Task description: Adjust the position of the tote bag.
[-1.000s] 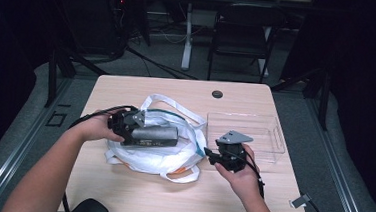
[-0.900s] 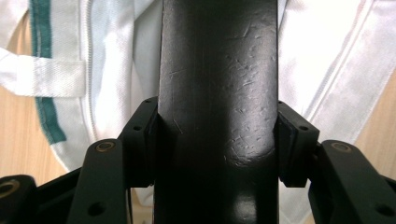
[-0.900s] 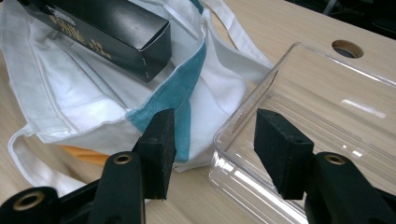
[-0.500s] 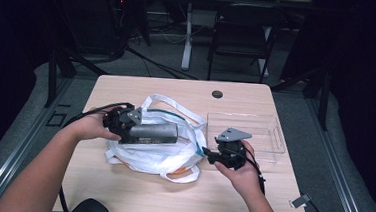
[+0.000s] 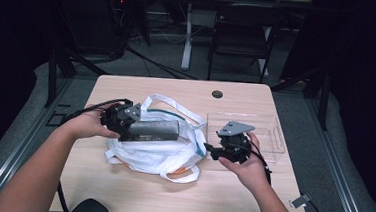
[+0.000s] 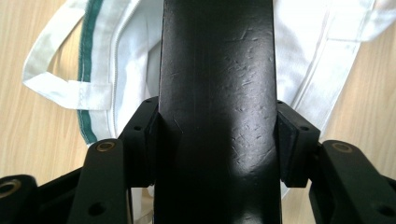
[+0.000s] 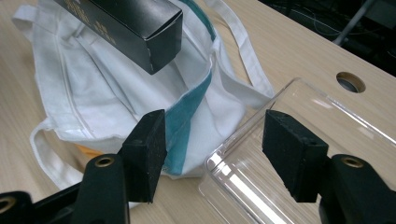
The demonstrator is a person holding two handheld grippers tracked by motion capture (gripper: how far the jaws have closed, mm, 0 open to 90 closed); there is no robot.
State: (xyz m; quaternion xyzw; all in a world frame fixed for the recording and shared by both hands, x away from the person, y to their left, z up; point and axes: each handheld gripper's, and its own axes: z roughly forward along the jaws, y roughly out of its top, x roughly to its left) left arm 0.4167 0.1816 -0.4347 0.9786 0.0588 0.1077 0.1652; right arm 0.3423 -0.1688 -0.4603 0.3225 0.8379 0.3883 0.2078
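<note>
A long black box (image 5: 156,130) hangs level above a white cloth bag (image 5: 157,154) with teal trim, which lies crumpled on the wooden table. My left gripper (image 5: 135,125) is shut on the box's left end; in the left gripper view both pads (image 6: 292,140) press the sides of the box (image 6: 217,84), with the bag (image 6: 121,56) beneath it. My right gripper (image 5: 212,152) stands open at the bag's right edge. Its jaws have just been opening and grip nothing (image 7: 215,144); the bag's teal rim (image 7: 187,116) lies beside the left pad. The box's end (image 7: 140,28) floats above it.
A clear plastic container (image 5: 269,134) sits on the table (image 5: 120,191) right of the bag, close behind the right gripper; its corner (image 7: 243,172) lies under the right jaw. A round cable hole (image 5: 217,94) is at the table's far edge. Chairs and stands are beyond.
The left gripper has lifted the black box slightly higher over the bag. The right gripper has risen a little beside the bag's edge.
</note>
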